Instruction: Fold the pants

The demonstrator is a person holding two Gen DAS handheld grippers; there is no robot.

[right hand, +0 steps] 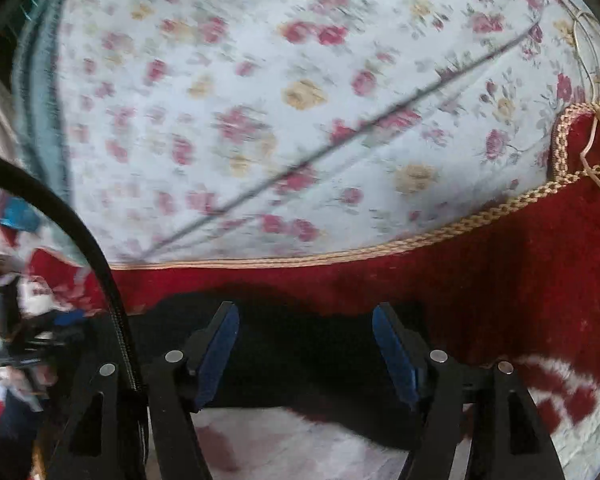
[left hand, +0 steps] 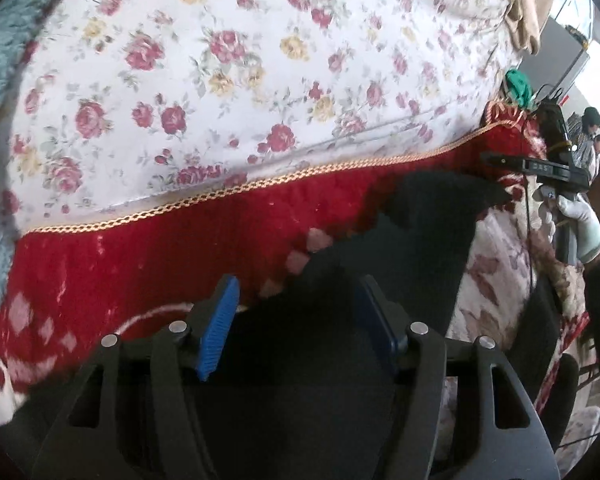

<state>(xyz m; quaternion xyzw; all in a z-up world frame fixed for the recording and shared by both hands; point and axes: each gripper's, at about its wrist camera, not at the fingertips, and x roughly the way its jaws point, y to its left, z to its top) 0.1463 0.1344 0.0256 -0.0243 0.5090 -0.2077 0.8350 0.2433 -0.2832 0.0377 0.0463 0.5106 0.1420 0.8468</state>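
Observation:
The black pants (left hand: 412, 240) lie on a red and white rug (left hand: 140, 256), stretching from the bottom centre toward the right in the left wrist view. My left gripper (left hand: 296, 304) is open, its blue pads either side of the near end of the pants. In the right wrist view the pants (right hand: 300, 344) form a dark band across the bottom. My right gripper (right hand: 306, 344) is open and straddles that band. The right gripper also shows in the left wrist view (left hand: 540, 168), held by a gloved hand at the far end of the pants.
A floral sheet (left hand: 240, 60) covers the area beyond the rug's gold braided edge (left hand: 220, 196). A teal fluffy blanket (left hand: 0, 80) lies at the left. A black cable (right hand: 96, 264) curves down the left of the right wrist view. People sit at the far right (left hand: 592, 128).

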